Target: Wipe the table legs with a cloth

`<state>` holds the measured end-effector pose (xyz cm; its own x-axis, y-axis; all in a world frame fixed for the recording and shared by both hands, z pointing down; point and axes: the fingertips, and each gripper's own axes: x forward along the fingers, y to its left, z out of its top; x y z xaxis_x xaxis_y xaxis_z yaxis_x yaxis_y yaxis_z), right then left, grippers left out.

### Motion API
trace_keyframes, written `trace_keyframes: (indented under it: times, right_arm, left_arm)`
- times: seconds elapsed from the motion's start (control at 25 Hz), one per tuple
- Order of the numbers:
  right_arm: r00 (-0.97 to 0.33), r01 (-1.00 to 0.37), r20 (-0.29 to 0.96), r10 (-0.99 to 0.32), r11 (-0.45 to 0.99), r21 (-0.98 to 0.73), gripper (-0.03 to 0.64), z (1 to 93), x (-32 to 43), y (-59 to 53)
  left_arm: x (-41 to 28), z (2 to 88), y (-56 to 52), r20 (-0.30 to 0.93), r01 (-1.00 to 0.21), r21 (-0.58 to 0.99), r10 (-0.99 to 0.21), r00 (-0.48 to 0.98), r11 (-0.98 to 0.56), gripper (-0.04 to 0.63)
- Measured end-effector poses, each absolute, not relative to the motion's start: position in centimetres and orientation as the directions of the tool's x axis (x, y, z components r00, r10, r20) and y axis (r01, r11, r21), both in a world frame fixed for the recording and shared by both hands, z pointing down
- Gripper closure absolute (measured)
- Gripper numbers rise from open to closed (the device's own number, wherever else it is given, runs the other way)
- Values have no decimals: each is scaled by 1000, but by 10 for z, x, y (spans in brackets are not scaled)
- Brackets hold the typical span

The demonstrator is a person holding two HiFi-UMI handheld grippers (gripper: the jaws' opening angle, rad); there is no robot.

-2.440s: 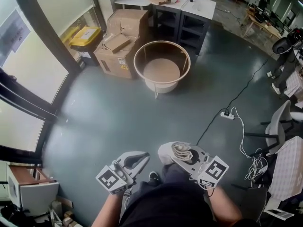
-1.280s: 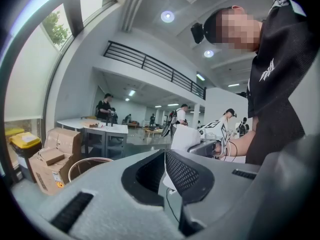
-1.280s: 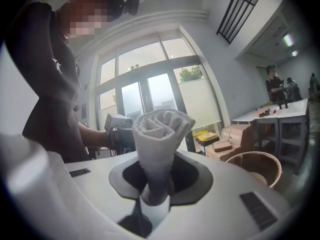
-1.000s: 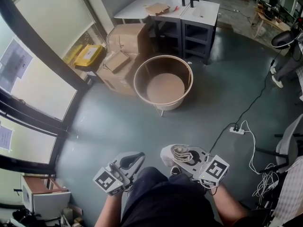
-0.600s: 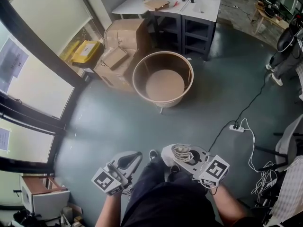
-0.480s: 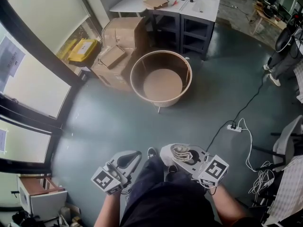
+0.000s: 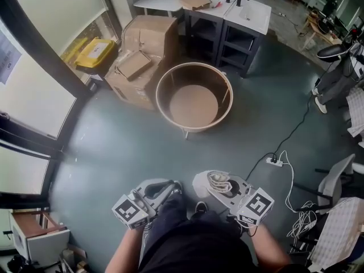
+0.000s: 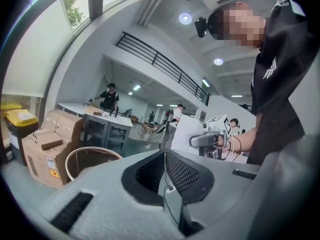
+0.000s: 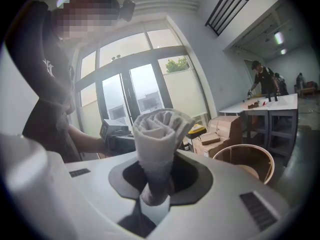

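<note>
The right gripper (image 7: pixel 200 185) is clamped low on a rolled cloth (image 7: pixel 219 182), which looks soft and light, so that hold should do. The left gripper (image 7: pixel 166 186) is closed and empty. The table (image 7: pixel 157 92) stands well ahead.

Bright, even daylight in the head view, pouring from the tall windows (image 7: pixel 31 90) at the left. Washed almost white there, with a pale sheen on the grey floor (image 7: pixel 108 147) beside them. Shadows soft and faint. Strong fisheye bending of the window frames and room edges.

In the left gripper view, round ceiling lamps (image 8: pixel 185 18) glaring overhead, black vignette in the corners, the left tool (image 8: pixel 165 176) grainy and soft near the lens.

In the right gripper view, backlit glass blown out, the person's torso (image 9: pixel 45 84) dark against it, the cloth (image 9: pixel 159 129) fairly sharp, the distant bench (image 9: pixel 260 106) hazy.
</note>
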<state>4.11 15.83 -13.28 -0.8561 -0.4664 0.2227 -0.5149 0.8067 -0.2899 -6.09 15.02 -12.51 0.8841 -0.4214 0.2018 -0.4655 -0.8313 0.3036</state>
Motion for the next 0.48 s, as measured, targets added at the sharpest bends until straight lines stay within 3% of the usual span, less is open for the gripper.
trace_keyframes:
  times: [0.48]
  right_arm:
    - [-824,-561,296,-484,772,-299,538,-127,-26,76]
  left_arm:
    - [-124,-97,66,177,-396,333,-356,918,-856,586]
